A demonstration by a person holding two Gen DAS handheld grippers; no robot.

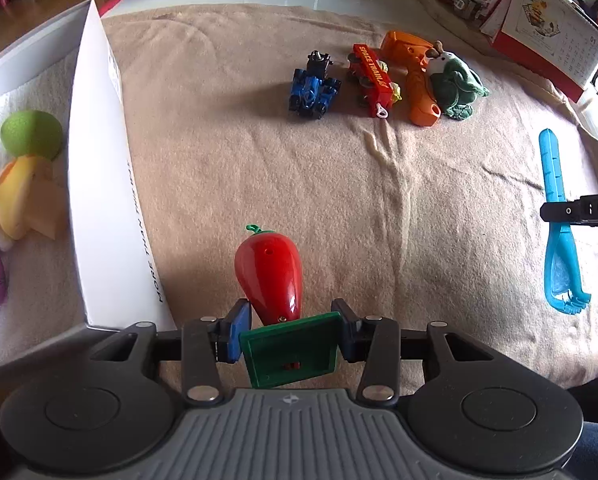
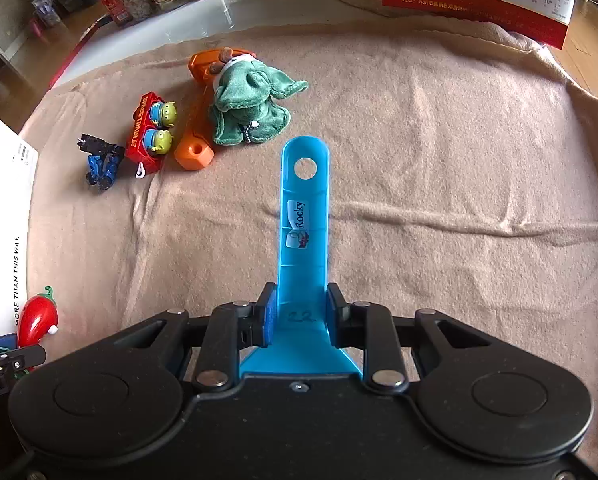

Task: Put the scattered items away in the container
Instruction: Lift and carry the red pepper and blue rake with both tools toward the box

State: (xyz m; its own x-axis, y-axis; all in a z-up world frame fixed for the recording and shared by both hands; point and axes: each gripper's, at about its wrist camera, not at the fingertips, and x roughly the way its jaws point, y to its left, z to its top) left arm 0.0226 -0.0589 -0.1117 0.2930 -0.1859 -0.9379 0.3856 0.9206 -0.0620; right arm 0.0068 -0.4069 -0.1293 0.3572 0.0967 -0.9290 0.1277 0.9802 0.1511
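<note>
Low in the left wrist frame, the left tongs [image 1: 291, 330] pinch the square green base of a glossy red chilli toy [image 1: 269, 276] beside the white box [image 1: 99, 184], while the right tongs [image 2: 301, 316] pinch a translucent blue rake [image 2: 303, 216] at centre frame.

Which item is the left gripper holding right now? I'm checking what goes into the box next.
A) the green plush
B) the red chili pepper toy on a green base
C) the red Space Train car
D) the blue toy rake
B: in the left wrist view the left gripper is closed on the green base of the red chili pepper toy, while the blue toy rake sits in the right gripper.
</note>
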